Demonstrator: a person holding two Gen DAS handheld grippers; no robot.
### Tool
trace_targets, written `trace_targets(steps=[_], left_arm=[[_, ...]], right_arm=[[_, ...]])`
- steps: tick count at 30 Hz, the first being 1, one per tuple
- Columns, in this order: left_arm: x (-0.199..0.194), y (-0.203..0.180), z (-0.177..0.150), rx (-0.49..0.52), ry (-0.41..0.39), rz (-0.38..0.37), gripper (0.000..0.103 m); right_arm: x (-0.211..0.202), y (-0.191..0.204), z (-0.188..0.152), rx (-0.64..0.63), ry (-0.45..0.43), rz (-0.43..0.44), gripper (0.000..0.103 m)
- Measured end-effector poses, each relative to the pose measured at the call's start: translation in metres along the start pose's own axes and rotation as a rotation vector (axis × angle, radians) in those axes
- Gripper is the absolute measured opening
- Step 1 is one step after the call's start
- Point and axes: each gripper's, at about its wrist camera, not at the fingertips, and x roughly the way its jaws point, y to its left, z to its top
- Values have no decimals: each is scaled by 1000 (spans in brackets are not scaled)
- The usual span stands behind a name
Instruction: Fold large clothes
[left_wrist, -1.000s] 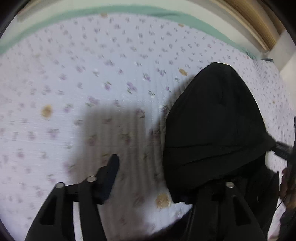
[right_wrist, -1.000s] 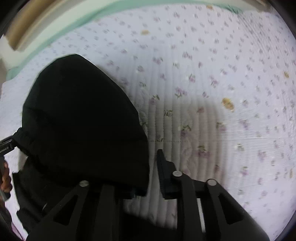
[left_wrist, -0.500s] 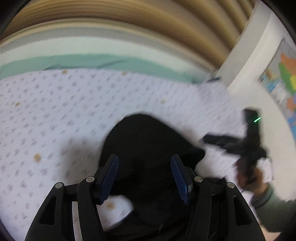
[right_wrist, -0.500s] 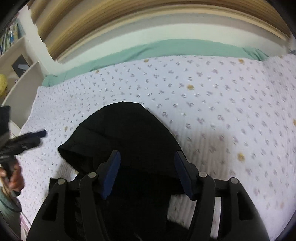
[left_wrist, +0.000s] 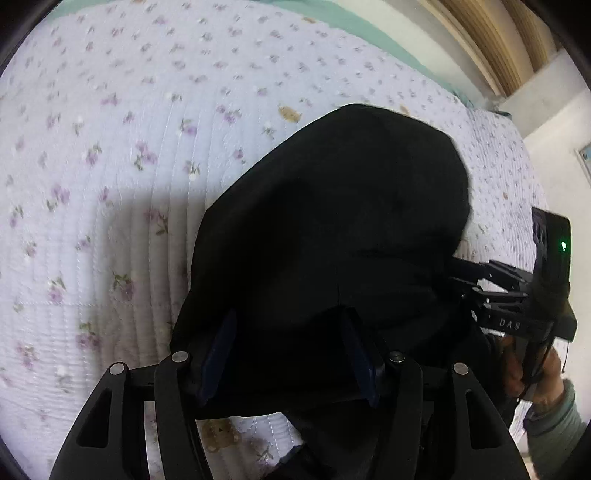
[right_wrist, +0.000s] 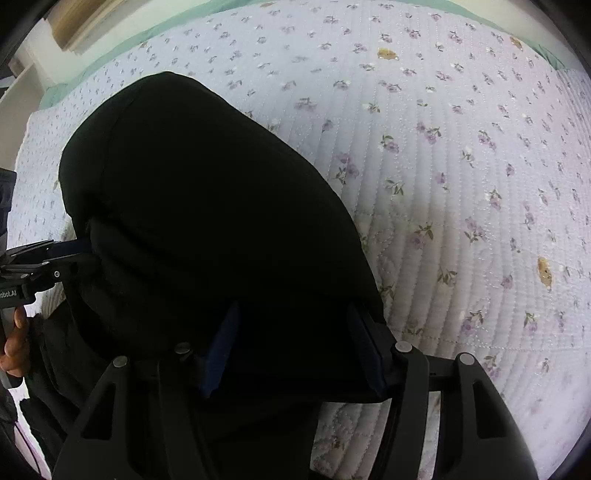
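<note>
A large black garment (left_wrist: 332, 229) lies bunched on the floral quilted bed, its rounded hood-like end pointing away from me. It also fills the left half of the right wrist view (right_wrist: 207, 229). My left gripper (left_wrist: 290, 347) is open, its blue-padded jaws standing wide over the garment's near left part. My right gripper (right_wrist: 295, 343) is open too, jaws wide over the garment's near right part. The right gripper also shows in the left wrist view (left_wrist: 480, 280), and the left one in the right wrist view (right_wrist: 40, 258). Black cloth hides both sets of fingertips.
The lilac floral quilt (left_wrist: 110, 147) stretches around the garment (right_wrist: 461, 166). A green sheet edge (left_wrist: 354, 22) and wooden slats (left_wrist: 498, 44) bound the far side. A white wall stands at right (left_wrist: 554, 110).
Both grippers have dropped back down toward the garment from a raised position, jaws still wide. One second ago each gripper was shut on the black cloth.
</note>
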Motion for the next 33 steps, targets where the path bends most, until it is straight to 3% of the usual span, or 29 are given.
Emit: trace_targets(steps=[2,6,8,9,11,14,17,19,21,22,23,24,25,26,29,33], left_arm=[[-24,-6,3,24,-29,-41,59],[-92,-11,15,36,-193,-209,61],[-104,-8,30,31,-223,-207,78],[-102,-5,38,32,-222,-185,80],[-83,2,56,23,-165,-148,80],[-44,21,75,-10,-38,-158,80],[-14,28,72,-33,8,-134,79],[0,30,70,-43,46,-177,79],[12,25,67,-17,56,-148,79],[13,20,65,8,54,-126,68],[14,17,64,35,56,-105,46],[11,12,61,64,62,-92,40],[7,10,57,82,50,-85,29],[2,7,56,98,36,-80,22],[-33,-5,44,155,-29,-99,19],[-95,-35,4,241,-116,-120,16]], right_arm=[[-18,-2,5,0,-11,59,63],[-63,-3,27,-40,-119,181,64],[-66,-3,42,-60,-129,198,64],[-64,-3,51,-70,-128,188,64],[-51,-8,68,-77,-105,189,64],[-30,-15,83,-62,-65,251,64],[-4,-18,94,-62,-35,273,64],[10,-16,97,-52,-7,292,64],[30,-15,101,-36,27,290,64],[37,-15,101,-30,42,316,65],[39,-12,100,-34,44,322,59],[38,-8,98,-57,38,318,50],[32,-3,94,-85,23,321,30],[23,3,89,-109,0,321,21],[-15,19,67,-166,-81,298,17],[-85,36,18,-221,-211,286,16]])
